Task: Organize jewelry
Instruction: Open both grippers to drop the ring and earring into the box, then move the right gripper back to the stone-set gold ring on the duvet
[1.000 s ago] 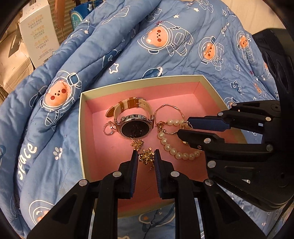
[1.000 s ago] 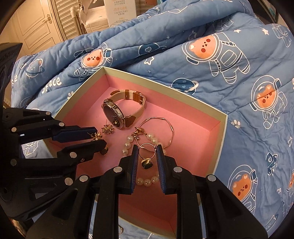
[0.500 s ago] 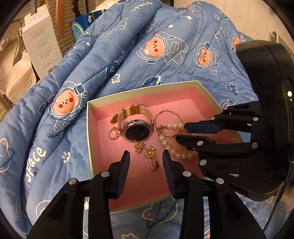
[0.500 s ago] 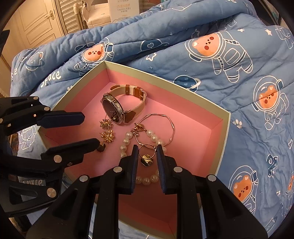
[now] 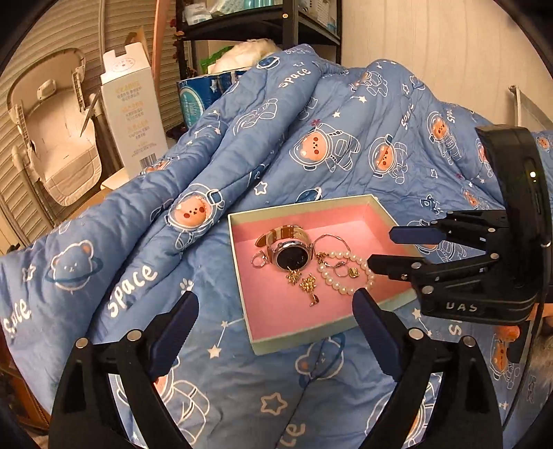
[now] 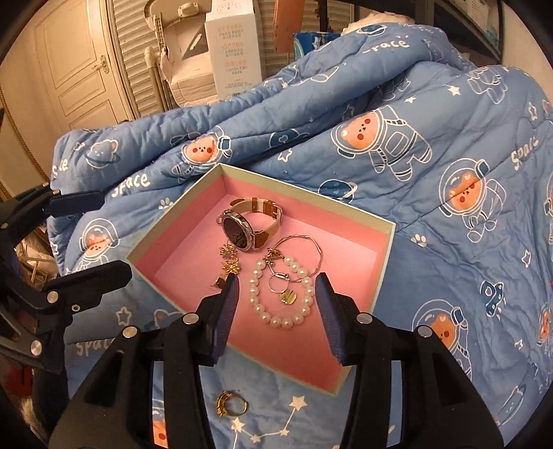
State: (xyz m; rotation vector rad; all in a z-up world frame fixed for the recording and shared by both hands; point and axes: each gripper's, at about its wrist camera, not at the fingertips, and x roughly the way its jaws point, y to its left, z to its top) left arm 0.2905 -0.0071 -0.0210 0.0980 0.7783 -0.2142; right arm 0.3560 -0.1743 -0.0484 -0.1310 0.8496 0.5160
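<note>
A pink-lined box [image 5: 242, 262] [image 6: 383, 255] lies on the blue quilt. In it lie a watch [image 5: 290, 252] [image 6: 242, 231], a pearl bracelet [image 5: 345, 273] [image 6: 276, 319], a thin bangle [image 6: 304, 248], a ring with a heart charm [image 6: 287, 293] and gold earrings [image 5: 307, 285] [image 6: 230, 259]. A gold ring [image 6: 231, 404] lies on the quilt in front of the box. My left gripper [image 5: 274, 311] is open and empty, held above the box's near left. My right gripper [image 6: 276, 300] [image 5: 390, 248] is open and empty over the pearl bracelet.
The blue space-bear quilt [image 5: 311, 138] [image 6: 449, 138] rises in folds behind the box. A white carton [image 5: 133, 110] [image 6: 235, 45], a folded chair [image 5: 52, 131], shelving [image 5: 262, 27] and a door [image 6: 69, 69] stand beyond the bed.
Both grippers have opened wide and pulled back and up from the box. The earrings and the heart-charm ring now lie loose in the box.
</note>
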